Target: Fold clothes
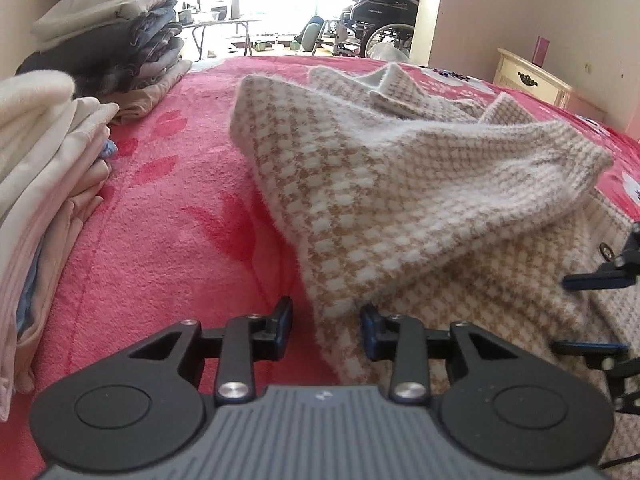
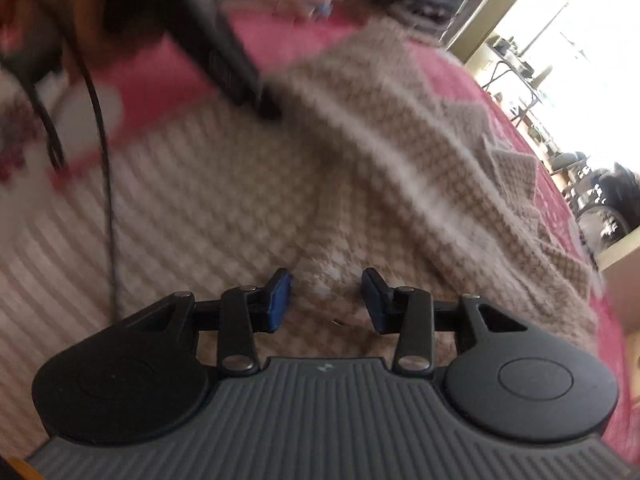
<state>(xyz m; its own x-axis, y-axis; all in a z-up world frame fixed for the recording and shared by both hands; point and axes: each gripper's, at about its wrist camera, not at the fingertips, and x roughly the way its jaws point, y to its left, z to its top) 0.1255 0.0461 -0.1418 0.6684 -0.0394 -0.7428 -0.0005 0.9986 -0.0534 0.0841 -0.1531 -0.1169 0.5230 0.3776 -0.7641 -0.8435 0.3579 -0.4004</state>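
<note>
Sweater [image 1: 400, 184], a beige-and-white houndstooth knit, lies on the pink blanket [image 1: 168, 216], partly folded: one thick flap is doubled over the body toward 1 o'clock in the left wrist view, and its collar points stick up near 12 o'clock. The left gripper [image 1: 326, 330] hovers low at the sweater's left edge, fingers spread and released, with the cloth edge running between them and nothing pinched. At 3 o'clock in that view the right gripper [image 1: 592, 312] shows with its blue pads apart over the knit.

In the blurred right wrist view, the right gripper [image 2: 326, 300] sits spread just above the sweater [image 2: 248, 200], grasping nothing; the left gripper's body [image 2: 236, 68] shows at 11 o'clock.

At 9 o'clock in the left view a pale pile [image 1: 44, 184] of folded clothes stands on the blanket, and at 10 o'clock a dark pile [image 1: 120, 48]. A wheelchair [image 1: 380, 20] stands beyond the bed at 12 o'clock, a cream dresser [image 1: 532, 78] at 2 o'clock.
</note>
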